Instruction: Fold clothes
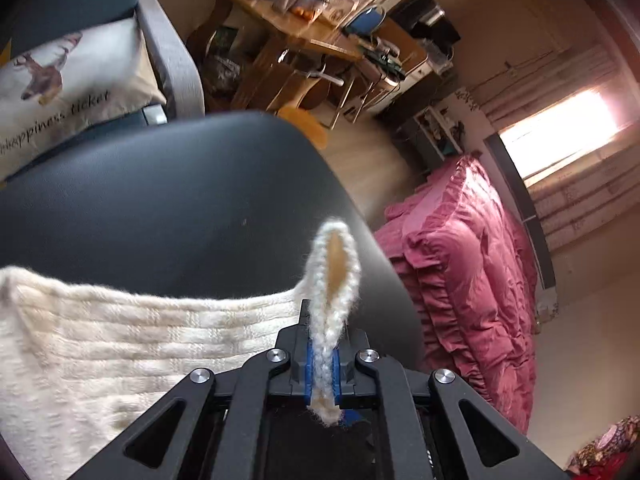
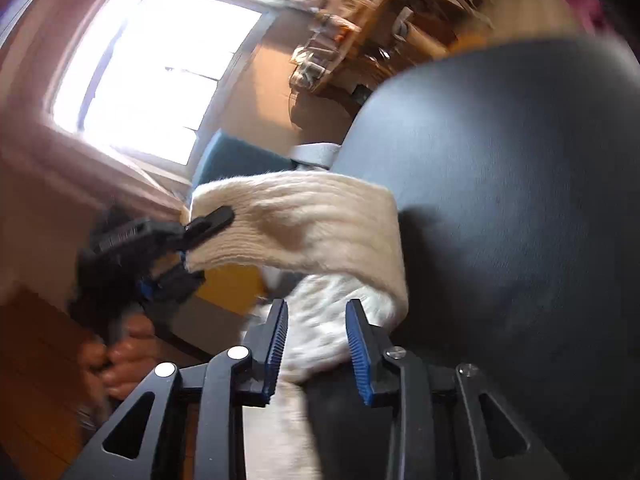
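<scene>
Cream knitted garment (image 1: 120,344) lies partly over the dark leather-like cushion (image 1: 168,200) and is lifted at one edge. In the left wrist view the left gripper (image 1: 324,364) is clamped on a narrow fold of the knit: the blue pads (image 1: 308,372) press the fabric from both sides, with almost no gap between the jaws, and a loop of the knit stands up above the fingertips. A short tuft hangs out below the pads.

In the right wrist view the right gripper (image 2: 316,340) has its jaws well apart. Its ribbed blue pads (image 2: 280,344) flank a white, blurred part of the garment (image 2: 304,224), which sits between the fingers; whether either pad touches it cannot be told because of motion blur. Nothing is pinched by this tool. The same view shows the left gripper (image 2: 188,236) at the left, one black finger laid across the raised cream band, gripping its end. A hand (image 2: 116,364) holds that tool's handle below.

Background items in the left wrist view: a printed deer pillow (image 1: 60,92) on a grey-armed chair (image 1: 172,56), a cluttered wooden table (image 1: 312,32), a pink ruffled bedcover (image 1: 468,276) and a bright window (image 1: 560,128).
</scene>
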The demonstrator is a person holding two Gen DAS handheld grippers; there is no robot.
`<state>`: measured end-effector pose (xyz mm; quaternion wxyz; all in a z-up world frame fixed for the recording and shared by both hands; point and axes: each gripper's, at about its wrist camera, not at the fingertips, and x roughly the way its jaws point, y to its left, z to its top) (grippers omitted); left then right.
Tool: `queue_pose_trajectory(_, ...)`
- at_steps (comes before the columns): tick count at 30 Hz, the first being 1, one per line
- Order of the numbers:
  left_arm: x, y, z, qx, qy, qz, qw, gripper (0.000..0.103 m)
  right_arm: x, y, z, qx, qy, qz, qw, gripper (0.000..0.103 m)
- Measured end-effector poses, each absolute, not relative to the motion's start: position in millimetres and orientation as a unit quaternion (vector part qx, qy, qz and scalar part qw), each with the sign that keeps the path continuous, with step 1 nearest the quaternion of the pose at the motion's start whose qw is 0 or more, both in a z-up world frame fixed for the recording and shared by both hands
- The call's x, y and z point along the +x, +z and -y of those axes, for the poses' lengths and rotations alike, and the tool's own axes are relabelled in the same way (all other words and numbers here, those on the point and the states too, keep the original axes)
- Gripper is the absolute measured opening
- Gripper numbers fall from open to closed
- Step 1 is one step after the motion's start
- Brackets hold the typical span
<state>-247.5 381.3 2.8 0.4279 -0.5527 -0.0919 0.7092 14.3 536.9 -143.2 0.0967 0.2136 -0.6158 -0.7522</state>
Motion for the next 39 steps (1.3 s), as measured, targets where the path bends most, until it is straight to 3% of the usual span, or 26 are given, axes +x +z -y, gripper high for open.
queue_pose_trajectory(2, -258.7, 33.0, -355.1, -0.526, 0.727, 0.107, 0.428, 0.007, 15.6, -157.8, -524.9, 0.189, -0.697, 0.678, 0.134, 0.043)
queue_pose_trajectory(5, -270.9, 72.0, -314.5, -0.492, 0.750, 0.129, 0.423, 0.007, 3.7, -168.6, -498.1, 0.182, -0.646, 0.721, 0.173, 0.064)
queue_pose_trajectory(7, -276.7, 89.6, -281.5, -0.475, 0.761, 0.146, 0.417, 0.007, -7.3, -174.2, -480.3, 0.164, -0.609, 0.753, 0.187, 0.085)
queue_pose_trajectory(8, -277.2, 96.9, -267.4, -0.468, 0.766, 0.153, 0.414, 0.007, -12.6, -177.0, -472.8, 0.154, -0.591, 0.768, 0.193, 0.088)
queue_pose_trajectory(21, -266.1, 130.6, -124.2, -0.407, 0.787, 0.227, 0.404, 0.007, -81.9, -207.2, -385.7, 0.121, -0.468, 0.859, 0.169, 0.088)
queue_pose_trajectory(30, -251.5, 132.7, -32.5, -0.365, 0.799, 0.264, 0.397, 0.007, -102.1, -216.4, -386.4, 0.140, -0.506, 0.842, 0.128, 0.088)
queue_pose_trajectory(34, -256.2, 77.7, 28.9, -0.394, 0.810, 0.283, 0.329, 0.007, -102.3, -205.8, -392.0, 0.181, -0.561, 0.798, 0.125, 0.087)
queue_pose_trajectory(39, -274.0, -34.1, 88.9, -0.480, 0.793, 0.307, 0.217, 0.007, -113.4, -193.4, -384.5, 0.241, -0.608, 0.745, 0.129, 0.087)
